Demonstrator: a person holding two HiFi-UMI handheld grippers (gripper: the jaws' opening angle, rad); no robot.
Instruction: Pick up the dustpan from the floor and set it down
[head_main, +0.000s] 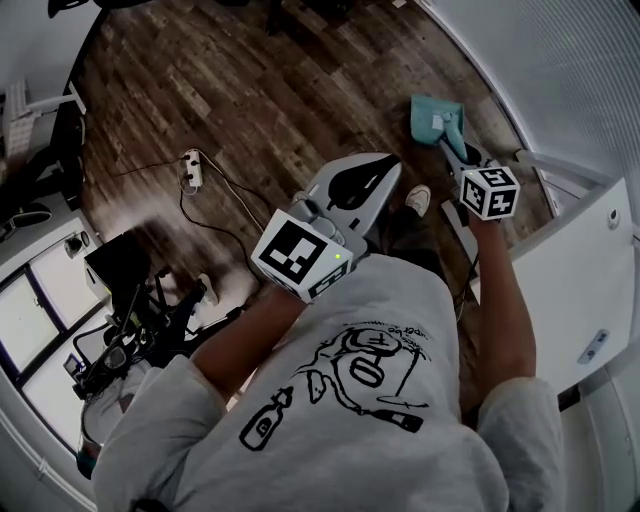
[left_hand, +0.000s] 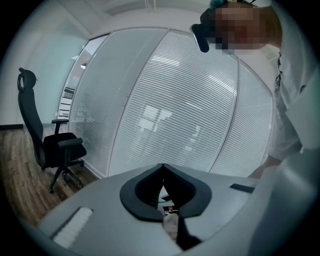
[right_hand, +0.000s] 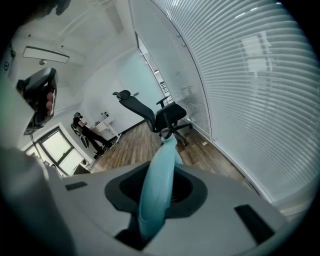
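The right gripper (right_hand: 159, 194) is clamped on the handle of the dustpan (head_main: 432, 115), held out over the floor (head_main: 250, 90) by the blinds (head_main: 560, 60) (left gripper (left_hand: 162, 191) closed, empty), so the set-down looks at hand: lower flat, then release.

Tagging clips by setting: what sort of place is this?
Probably an office: a black swivel chair on a wood-look floor, walls of slatted blinds, and a power strip with trailing cables.
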